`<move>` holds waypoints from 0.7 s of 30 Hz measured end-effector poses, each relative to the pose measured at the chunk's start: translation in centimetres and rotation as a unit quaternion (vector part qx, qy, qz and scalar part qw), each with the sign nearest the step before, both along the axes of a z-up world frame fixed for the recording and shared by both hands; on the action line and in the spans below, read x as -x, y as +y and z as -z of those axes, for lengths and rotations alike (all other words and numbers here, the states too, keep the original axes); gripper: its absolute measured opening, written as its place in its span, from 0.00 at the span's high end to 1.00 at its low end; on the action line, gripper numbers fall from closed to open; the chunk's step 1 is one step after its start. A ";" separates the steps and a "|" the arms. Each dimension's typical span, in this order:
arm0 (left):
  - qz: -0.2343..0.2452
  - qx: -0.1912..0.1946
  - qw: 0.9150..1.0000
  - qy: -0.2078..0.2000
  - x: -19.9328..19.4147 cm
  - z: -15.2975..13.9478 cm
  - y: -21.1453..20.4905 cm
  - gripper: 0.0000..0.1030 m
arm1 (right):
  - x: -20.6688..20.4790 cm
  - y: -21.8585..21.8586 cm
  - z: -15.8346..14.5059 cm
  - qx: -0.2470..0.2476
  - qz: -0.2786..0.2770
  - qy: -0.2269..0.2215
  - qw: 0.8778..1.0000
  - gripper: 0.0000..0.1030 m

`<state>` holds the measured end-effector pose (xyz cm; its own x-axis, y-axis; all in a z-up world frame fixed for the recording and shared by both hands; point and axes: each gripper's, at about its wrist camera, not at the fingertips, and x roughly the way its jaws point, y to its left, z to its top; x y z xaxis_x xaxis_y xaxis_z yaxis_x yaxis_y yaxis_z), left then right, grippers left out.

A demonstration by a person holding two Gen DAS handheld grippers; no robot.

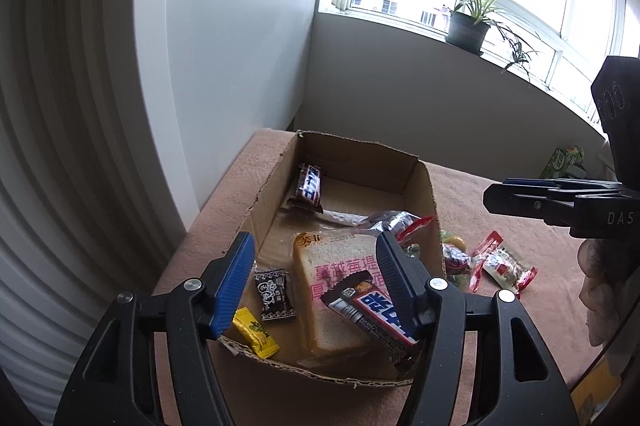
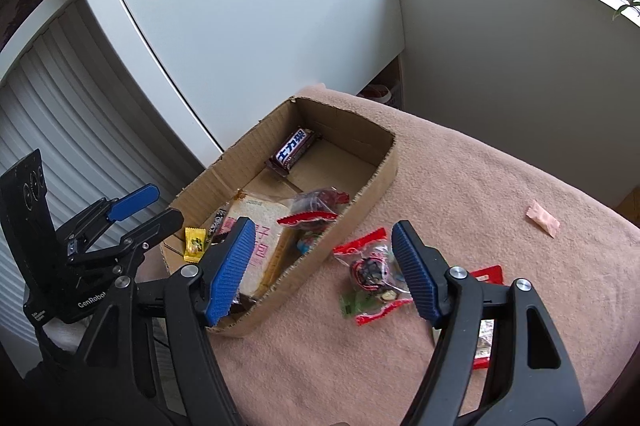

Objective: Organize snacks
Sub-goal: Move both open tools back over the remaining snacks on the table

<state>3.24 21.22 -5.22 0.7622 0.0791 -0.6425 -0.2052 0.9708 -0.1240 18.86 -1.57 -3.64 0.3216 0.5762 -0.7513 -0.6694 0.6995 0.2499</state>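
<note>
Here the right gripper (image 2: 322, 272) hangs open and empty beside the box (image 2: 360, 194), over the red-edged packets (image 2: 370, 276) lying crosswise on the cloth (image 2: 480, 186) just outside the box's right wall. The left gripper (image 1: 316, 280), also open and empty, stands over the bread (image 1: 324, 290) inside the box. Right of the box lies open cloth.

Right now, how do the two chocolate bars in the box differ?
The far bar leans against the box wall at its far end; the near bar lies tilted on the bread at the near end. The near bar shows a silver band. Both share the blue-and-white label.
</note>
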 end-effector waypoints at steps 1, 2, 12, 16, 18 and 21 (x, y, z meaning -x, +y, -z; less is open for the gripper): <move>0.004 0.000 1.000 -0.001 0.0 -0.1 -0.3 0.39 | -0.1 -0.8 0.0 0.003 0.006 -0.001 1.000 0.29; 0.007 0.000 1.000 -0.002 0.0 -0.2 -0.7 0.39 | -0.2 -1.7 0.1 0.005 0.014 -0.003 1.000 0.29; 0.078 -0.002 0.997 -0.018 -0.1 -0.8 -6.9 0.39 | 2.3 -9.9 2.8 0.013 0.163 -0.019 0.986 0.29; 0.119 -0.012 0.993 -0.003 -0.9 0.2 -10.5 0.39 | 3.6 -12.3 4.9 0.028 0.192 -0.014 0.981 0.29; 0.134 -0.018 0.991 0.008 -1.3 0.8 -12.1 0.39 | 3.9 -13.4 5.4 0.031 0.198 -0.012 0.980 0.29; 0.148 -0.012 0.989 0.019 -1.8 1.3 -13.8 0.39 | 4.4 -14.9 5.6 0.036 0.201 -0.020 0.979 0.29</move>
